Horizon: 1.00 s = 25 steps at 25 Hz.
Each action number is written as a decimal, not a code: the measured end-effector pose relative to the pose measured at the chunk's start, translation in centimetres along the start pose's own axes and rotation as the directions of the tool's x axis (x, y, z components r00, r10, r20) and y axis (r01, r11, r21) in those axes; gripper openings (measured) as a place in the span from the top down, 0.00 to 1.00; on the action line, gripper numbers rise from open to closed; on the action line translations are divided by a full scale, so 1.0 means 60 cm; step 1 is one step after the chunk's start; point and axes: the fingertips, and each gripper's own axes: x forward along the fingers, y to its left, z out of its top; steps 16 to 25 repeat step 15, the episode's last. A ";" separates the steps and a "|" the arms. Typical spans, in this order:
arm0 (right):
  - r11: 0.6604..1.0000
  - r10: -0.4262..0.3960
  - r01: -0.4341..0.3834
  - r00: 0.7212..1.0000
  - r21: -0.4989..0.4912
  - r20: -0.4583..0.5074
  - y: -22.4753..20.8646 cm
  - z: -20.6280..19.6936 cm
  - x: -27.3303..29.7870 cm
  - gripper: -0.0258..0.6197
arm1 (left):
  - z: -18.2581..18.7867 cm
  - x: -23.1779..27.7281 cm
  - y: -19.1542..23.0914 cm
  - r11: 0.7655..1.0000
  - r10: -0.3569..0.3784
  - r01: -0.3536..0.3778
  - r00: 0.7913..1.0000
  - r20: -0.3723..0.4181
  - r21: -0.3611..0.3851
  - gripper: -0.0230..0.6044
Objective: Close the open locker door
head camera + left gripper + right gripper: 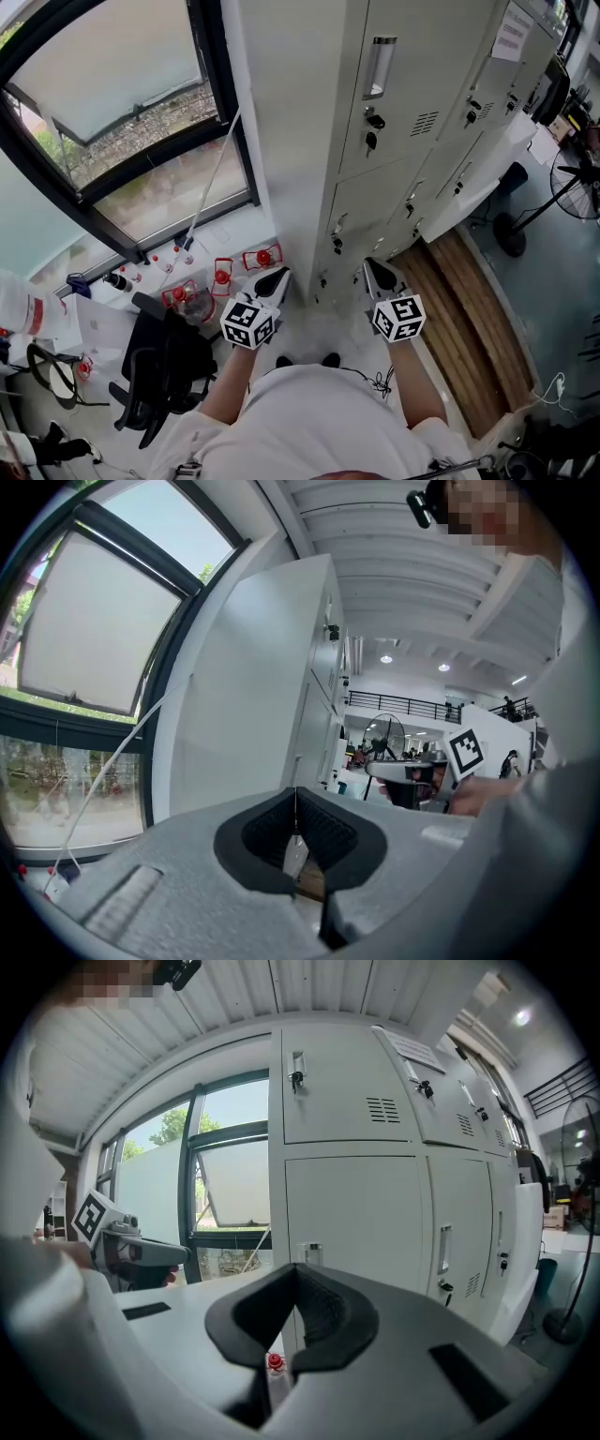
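A bank of pale grey lockers [412,75] stands right in front of me; the doors facing me [352,1204] sit flush, with recessed handles [379,67] and small key locks. Further right a white panel [487,173] juts out from the row; it looks like an open door [523,1213], seen edge-on. My left gripper [279,275] and right gripper [372,265] are held side by side a short way from the lockers, touching nothing. Both are shut with nothing between the pads, as the left gripper view [295,803] and the right gripper view [298,1274] show.
A large window [141,122] fills the wall to the left, with a white cord [211,183] hanging down. Several red-capped bottles [222,277] stand on the floor by a black office chair [164,361]. A floor fan [577,187] and a wooden floor strip [469,319] lie to the right.
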 end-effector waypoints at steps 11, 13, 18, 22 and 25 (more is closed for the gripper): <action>1.000 -0.004 0.004 1.000 0.003 0.002 -0.008 0.003 -0.005 0.96 | 0.001 0.010 -0.008 1.000 -0.007 0.007 1.000 -0.003 -0.001 0.94; 1.000 -0.003 0.003 1.000 0.000 0.004 -0.009 0.004 -0.005 0.96 | 0.001 0.012 -0.010 1.000 -0.009 0.009 1.000 -0.004 -0.002 0.94; 1.000 -0.003 0.003 1.000 -0.001 0.005 -0.011 0.005 -0.006 0.96 | 0.001 0.015 -0.011 1.000 -0.012 0.012 1.000 -0.005 -0.001 0.94; 1.000 -0.003 0.003 1.000 -0.001 0.005 -0.011 0.005 -0.006 0.96 | 0.001 0.015 -0.011 1.000 -0.012 0.012 1.000 -0.005 -0.001 0.94; 1.000 -0.003 0.003 1.000 -0.001 0.005 -0.011 0.005 -0.006 0.96 | 0.001 0.015 -0.011 1.000 -0.012 0.012 1.000 -0.005 -0.001 0.94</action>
